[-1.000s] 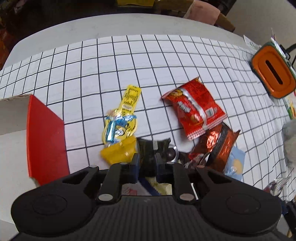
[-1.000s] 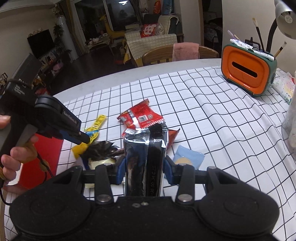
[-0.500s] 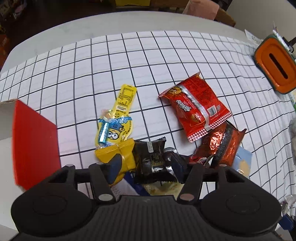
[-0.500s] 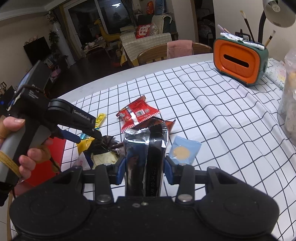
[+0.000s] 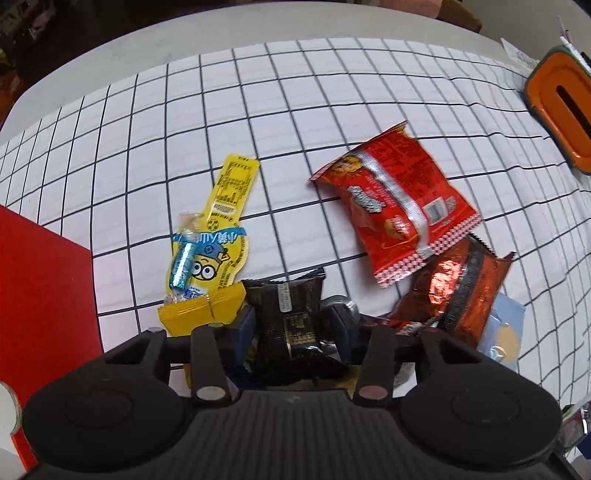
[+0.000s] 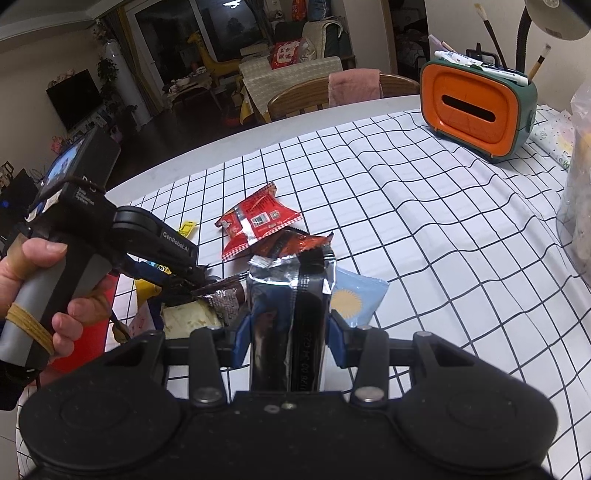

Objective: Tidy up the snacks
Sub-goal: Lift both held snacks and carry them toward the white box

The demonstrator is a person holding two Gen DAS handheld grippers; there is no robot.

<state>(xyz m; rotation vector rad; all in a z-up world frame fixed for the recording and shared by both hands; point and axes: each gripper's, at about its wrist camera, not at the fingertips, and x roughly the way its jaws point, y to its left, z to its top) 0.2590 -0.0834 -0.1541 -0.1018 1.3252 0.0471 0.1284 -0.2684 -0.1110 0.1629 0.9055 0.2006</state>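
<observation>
Between the left tool's (image 5: 295,325) spread fingers sits a black packet (image 5: 286,314), not yet gripped. Right tool (image 6: 288,332) is clamped on a silver pouch (image 6: 290,295) above the tabletop (image 6: 443,229).

1. Round white worktop (image 6: 236,144), mostly covered by a white cloth with a black grid (image 6: 424,236); cloth rumpled into ridges toward the right.
2. Orange-fronted box with green casing (image 6: 476,110), upright on the cloth at far right, dark slot across its face; brushes and pens (image 6: 491,35) standing behind its top edge.
3. Grey lamp head (image 6: 554,16) on a black curved neck, above that box.
4. Wooden chair (image 6: 295,98) at the worktop's far edge, pink towel (image 6: 354,86) draped over its back.
5. Dark television (image 6: 75,98) against the left wall of the room beyond.
6. Clear plastic bag (image 6: 576,192) at the right border, contents unclear.
</observation>
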